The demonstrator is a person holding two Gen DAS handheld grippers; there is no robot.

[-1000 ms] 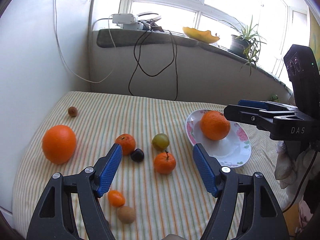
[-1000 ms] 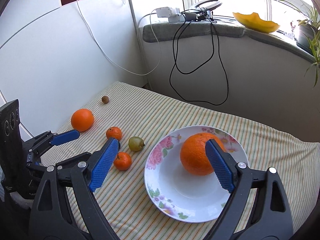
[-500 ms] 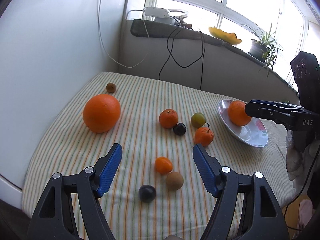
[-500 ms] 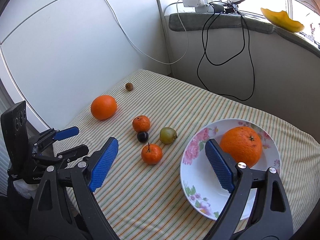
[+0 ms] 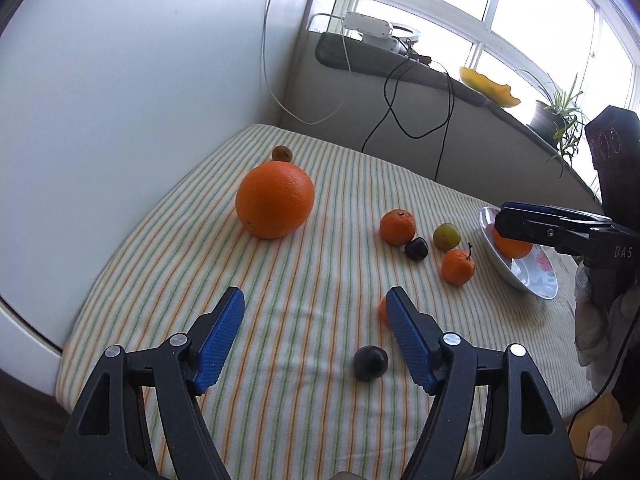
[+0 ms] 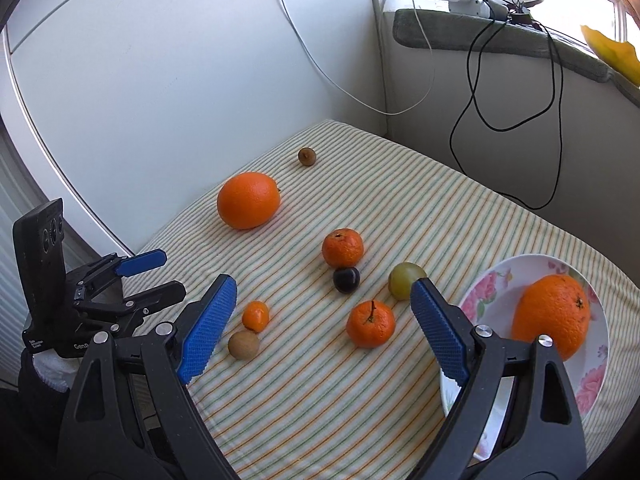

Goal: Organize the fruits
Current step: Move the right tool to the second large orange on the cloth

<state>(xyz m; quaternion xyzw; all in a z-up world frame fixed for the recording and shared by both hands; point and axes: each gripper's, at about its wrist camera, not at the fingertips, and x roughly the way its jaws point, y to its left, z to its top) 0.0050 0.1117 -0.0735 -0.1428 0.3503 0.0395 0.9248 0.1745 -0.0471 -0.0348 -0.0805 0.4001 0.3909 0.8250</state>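
A big orange lies on the striped cloth at the far left, ahead of my open, empty left gripper. Two mandarins, a green plum and a dark plum lie mid-table. A small kumquat and a brown fruit lie near the front. Another dark plum lies between the left gripper's fingers. A flowered plate holds an orange. My right gripper is open and empty above the mid-table fruits.
A small brown fruit lies at the back by the white wall. Cables hang from the windowsill. The table's left edge runs close to the wall panel. The right gripper also shows in the left wrist view over the plate.
Both grippers have swung left. The big orange now sits closer to the left gripper. The plate has slid toward the right edge of both views.
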